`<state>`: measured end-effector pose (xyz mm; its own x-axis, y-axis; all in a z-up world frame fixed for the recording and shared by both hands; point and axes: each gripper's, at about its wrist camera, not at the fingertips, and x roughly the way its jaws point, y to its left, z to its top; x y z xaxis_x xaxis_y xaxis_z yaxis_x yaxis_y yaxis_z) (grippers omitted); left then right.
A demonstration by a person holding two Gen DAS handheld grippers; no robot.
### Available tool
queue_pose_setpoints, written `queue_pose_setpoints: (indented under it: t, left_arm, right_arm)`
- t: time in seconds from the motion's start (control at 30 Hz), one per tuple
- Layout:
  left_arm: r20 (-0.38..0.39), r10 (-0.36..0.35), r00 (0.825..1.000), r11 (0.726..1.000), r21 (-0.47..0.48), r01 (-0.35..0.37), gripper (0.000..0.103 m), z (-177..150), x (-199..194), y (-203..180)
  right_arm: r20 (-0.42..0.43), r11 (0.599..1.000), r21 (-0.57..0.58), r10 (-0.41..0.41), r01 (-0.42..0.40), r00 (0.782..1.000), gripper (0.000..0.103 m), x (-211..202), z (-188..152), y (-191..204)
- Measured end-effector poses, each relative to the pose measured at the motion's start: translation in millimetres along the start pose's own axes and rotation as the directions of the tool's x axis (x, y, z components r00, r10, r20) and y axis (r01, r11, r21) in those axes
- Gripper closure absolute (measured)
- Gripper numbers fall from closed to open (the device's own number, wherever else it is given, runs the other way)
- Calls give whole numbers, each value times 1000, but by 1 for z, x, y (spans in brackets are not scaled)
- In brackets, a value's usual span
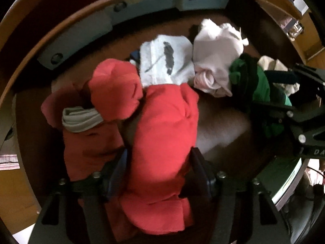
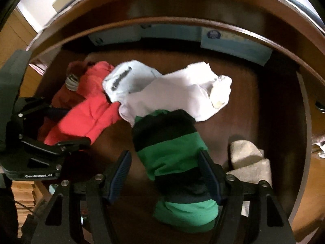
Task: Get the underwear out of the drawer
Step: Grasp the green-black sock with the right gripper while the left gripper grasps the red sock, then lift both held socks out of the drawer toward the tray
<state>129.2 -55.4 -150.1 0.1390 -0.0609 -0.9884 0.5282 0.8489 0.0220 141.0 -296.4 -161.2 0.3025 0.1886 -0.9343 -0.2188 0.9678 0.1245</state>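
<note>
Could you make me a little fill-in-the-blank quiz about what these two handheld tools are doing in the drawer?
1. The left tool has its fingers around a ____ garment.
2. The right tool straddles a garment striped black and ____.
3. The light blue piece lies between the red garment and a ____ one.
4. All the clothes lie in a wooden ____.

Missing words: red; green; white; drawer

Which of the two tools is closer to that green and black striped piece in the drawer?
Right. The right tool has the green striped garment between its fingers, one on each side. The left tool is off beside it, straddling the red garment instead.
</note>
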Motion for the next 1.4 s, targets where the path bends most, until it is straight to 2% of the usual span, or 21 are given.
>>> queue_pose_setpoints:
  t: [0.13,0.27,0.3,0.33,0.4,0.47,0.53,0.6,0.7,0.8,0.9,1.03,1.1,1.23,1.4]
  left_arm:
    - [-33,-13,999,1000,16,14,49,3,7,-4]
    - [-24,-8,1000,1000,15,9,53,2,8,-7]
    - [-20,-8,1000,1000,13,8,54,1,8,-7]
    - [-11,-5,1000,1000,5,5,56,1,7,-7]
    - [10,6,1000,1000,-3,-6,59,-2,5,-10]
    - [42,26,999,1000,-10,-25,62,-10,1,-14]
    - [83,34,996,999,-24,-32,64,-14,-4,-15]
    - [134,10,991,998,-58,-2,64,-20,-12,-14]
    - [219,-28,975,994,-95,50,64,-30,-21,-12]
    - [296,-40,954,987,-140,85,64,-42,-32,-8]
    - [356,-42,933,977,-181,113,64,-52,-52,2]
    - [444,-55,894,962,-215,166,64,-60,-78,13]
    - [478,-57,877,957,-224,184,64,-61,-88,12]
    - [521,-24,853,965,-209,155,64,-55,-99,2]
    - [567,-42,823,964,-193,182,64,-55,-118,-3]
  right_arm:
    - [-64,1000,5,-22,22,998,33,9,4,-1]
    - [-137,997,-58,-68,60,988,33,20,7,6]
    - [-148,996,-65,-71,62,986,37,21,8,7]
    - [-154,994,-76,-85,74,984,46,23,8,7]
    - [-152,991,-92,-113,99,982,54,25,7,7]
    - [-134,994,-72,-88,79,987,59,21,5,0]
    - [-106,997,-40,-62,58,992,67,17,2,-7]
    - [-54,1000,22,-11,12,998,71,8,-5,-20]
    - [21,995,85,49,-51,999,74,-3,-17,-32]
    - [109,978,152,127,-143,986,74,-16,-28,-42]
    - [201,953,195,192,-232,961,75,-36,-36,-46]
    - [312,908,234,268,-347,912,75,-59,-40,-38]
    - [340,902,234,275,-363,900,75,-67,-39,-35]
    - [386,899,216,279,-381,879,75,-89,-38,-28]
    - [446,907,172,277,-385,851,75,-126,-45,-21]
